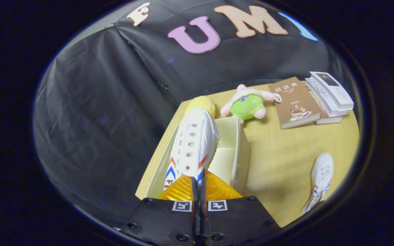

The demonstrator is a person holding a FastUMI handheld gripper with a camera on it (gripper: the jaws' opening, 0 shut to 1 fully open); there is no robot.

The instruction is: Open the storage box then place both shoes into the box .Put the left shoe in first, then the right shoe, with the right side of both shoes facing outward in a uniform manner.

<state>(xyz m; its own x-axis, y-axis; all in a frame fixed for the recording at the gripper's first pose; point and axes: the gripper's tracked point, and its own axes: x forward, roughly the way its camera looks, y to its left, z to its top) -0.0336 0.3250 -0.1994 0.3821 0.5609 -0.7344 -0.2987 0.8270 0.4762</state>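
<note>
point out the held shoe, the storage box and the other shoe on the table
held shoe (192,145): gripper view, laced upper.
storage box (239,150): gripper view, right wall.
other shoe (322,172): gripper view, its upper.
gripper (198,186): gripper view, shut on the held shoe.

- A black cloth (108,102) is hung as the booth's wall behind and to the side of the table; it is creased and folded in places.
- A paler strip of wall (91,29) is seen above the cloth's upper edge.
- A table (286,150) with a light yellowish wooden top is set against the cloth.
- The tabletop is evenly lit; the cloth is left dim, with faint sheen along its folds.
</note>
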